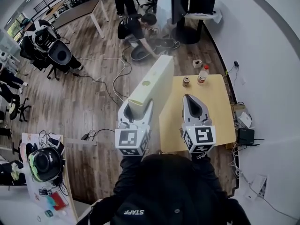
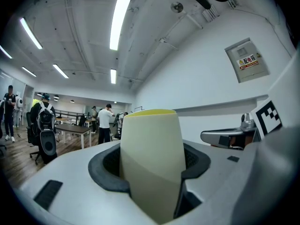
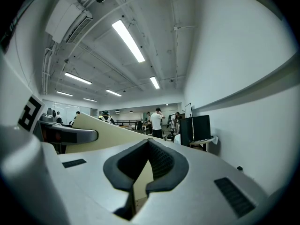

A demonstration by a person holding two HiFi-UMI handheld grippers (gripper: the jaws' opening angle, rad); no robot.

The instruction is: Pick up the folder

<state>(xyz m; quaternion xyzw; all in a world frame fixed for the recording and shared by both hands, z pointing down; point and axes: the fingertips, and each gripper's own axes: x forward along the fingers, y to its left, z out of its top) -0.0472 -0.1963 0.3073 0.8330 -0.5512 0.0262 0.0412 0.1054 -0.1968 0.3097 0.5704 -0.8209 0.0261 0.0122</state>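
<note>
The folder is off the tabletop, held out level and pointing away from the person; in the head view it lies along the tabletop's left edge, with the wood floor beneath it. The left gripper has its jaws clamped across the folder's near end, 1 dark pad pressed to each broad face, and most of the length juts past them unsupported. It looks like a thick, box-type folder in pale cream board: probably stiff and fairly light, with smooth faces that could slide under the pads. Its long overhang may lever downward, so a hold nearer the middle, or across the spine, would likely be steadier. The right gripper hangs over the tabletop with its jaws drawn together on nothing. A bottle and a can stand at the far edge. The folder carries 1 small green round sticker with no legible print. "STAFF" reads on the person's dark clothing, and a wall box in the left gripper view bears a warning label too small to read reliably.
</note>
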